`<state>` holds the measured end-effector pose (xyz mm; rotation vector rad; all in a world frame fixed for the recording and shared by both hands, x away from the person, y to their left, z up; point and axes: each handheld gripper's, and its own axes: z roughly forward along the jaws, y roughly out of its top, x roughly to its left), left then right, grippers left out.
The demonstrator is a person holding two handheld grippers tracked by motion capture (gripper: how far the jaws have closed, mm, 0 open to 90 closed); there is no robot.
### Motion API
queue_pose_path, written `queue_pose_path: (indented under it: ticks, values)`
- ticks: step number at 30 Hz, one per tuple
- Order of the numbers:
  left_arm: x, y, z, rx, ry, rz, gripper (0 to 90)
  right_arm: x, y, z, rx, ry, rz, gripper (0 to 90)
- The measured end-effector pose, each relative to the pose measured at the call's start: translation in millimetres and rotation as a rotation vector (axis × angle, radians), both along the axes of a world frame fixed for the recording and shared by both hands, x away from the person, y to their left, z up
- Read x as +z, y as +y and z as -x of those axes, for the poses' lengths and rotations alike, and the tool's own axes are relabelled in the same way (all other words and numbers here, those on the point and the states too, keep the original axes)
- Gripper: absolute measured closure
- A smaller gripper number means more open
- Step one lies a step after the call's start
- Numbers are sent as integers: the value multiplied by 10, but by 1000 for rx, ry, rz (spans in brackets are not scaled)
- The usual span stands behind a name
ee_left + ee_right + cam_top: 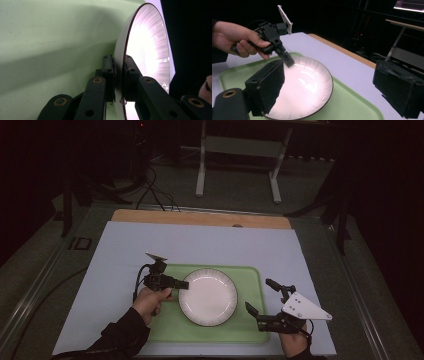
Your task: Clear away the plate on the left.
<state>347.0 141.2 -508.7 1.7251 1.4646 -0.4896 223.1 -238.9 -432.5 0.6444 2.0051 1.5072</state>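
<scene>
High view: my left tongs [183, 284] are clamped on the near-left rim of the white plate [208, 296], which sits on the green tray [250, 275] just ahead of their tips. My right tongs [260, 297] hang w/ jaws wide apart and nothing between them, off the plate's far side, near but not touching.

Left gripper view: pads pinch the plate [147, 50] edge-on, one above, one below the rim, tray [50, 37] beyond.

Risk, as I judge it: the grip is a thin bite on a glossy rim, so the plate could pivot or slip out if I lift; cause = small contact, weight far from the pads.

Hard to tell: whether the plate's held edge is raised or flat on the tray. Right gripper view: own left jaw hides part of the plate [309, 85]; glare washes out its centre.
</scene>
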Motion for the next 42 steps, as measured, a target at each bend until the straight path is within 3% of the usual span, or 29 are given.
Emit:
queue_pose_path:
  ticks: [13,18,19,22,24,31,32,37,40,42]
  values:
    - [-130,-30,-32,14,35,-10,818,-6,2,-4,3,3,1,102]
    - [-142,-36,-42,9,37,-28,820,-10,11,-3,7,4,7,102]
    - [-150,-50,-43,7,34,-58,820,-13,14,-5,8,6,7,102]
    - [-188,-45,-47,16,38,-82,813,-15,12,-8,10,8,5,102]
    - [-199,-40,-44,14,36,-76,812,-17,11,-14,11,8,2,102]
    - [-116,-59,-38,-11,4,-101,705,-23,23,-16,15,16,11,102]
    - [-71,-65,-34,-27,-21,-123,701,-25,25,-17,15,17,11,102]
    - [5,-38,-30,-43,-55,-140,665,-28,23,-27,12,18,8,102]
    - [110,-25,-13,-44,-106,-200,665,-32,22,-28,11,20,8,102]
    - [177,7,-4,-29,-124,-190,641,-33,20,-29,10,23,7,102]
